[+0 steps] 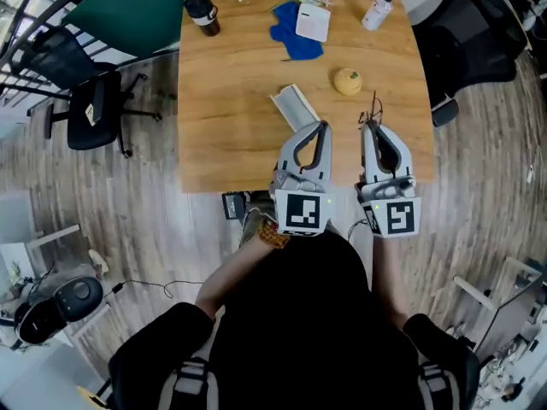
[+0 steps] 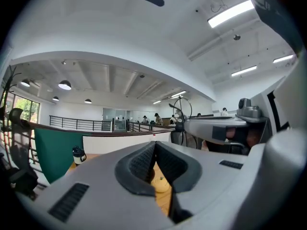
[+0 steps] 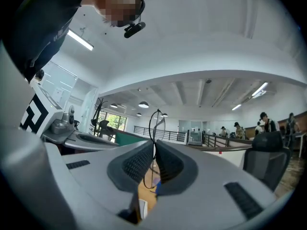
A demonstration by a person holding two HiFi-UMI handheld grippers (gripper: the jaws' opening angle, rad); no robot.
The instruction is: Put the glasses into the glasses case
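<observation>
Thin black wire-framed glasses (image 1: 374, 109) stick up from my right gripper (image 1: 370, 127), which is shut on them above the table's front edge. In the right gripper view the frame (image 3: 155, 123) is pinched between the ribbed pads (image 3: 136, 164) and rises above the tips. The grey-white glasses case (image 1: 295, 107) lies on the wooden table (image 1: 231, 118), just beyond and left of my left gripper (image 1: 320, 127). That gripper's jaws meet at the tips (image 2: 154, 145) with nothing between them. Both grippers point level, side by side.
A yellow round object (image 1: 348, 81) sits beyond the right gripper. Further back are a blue cloth (image 1: 295, 37), white box (image 1: 313, 21), black mug (image 1: 202, 15) and white bottle (image 1: 377, 11). Black chairs (image 1: 94, 109) flank the table.
</observation>
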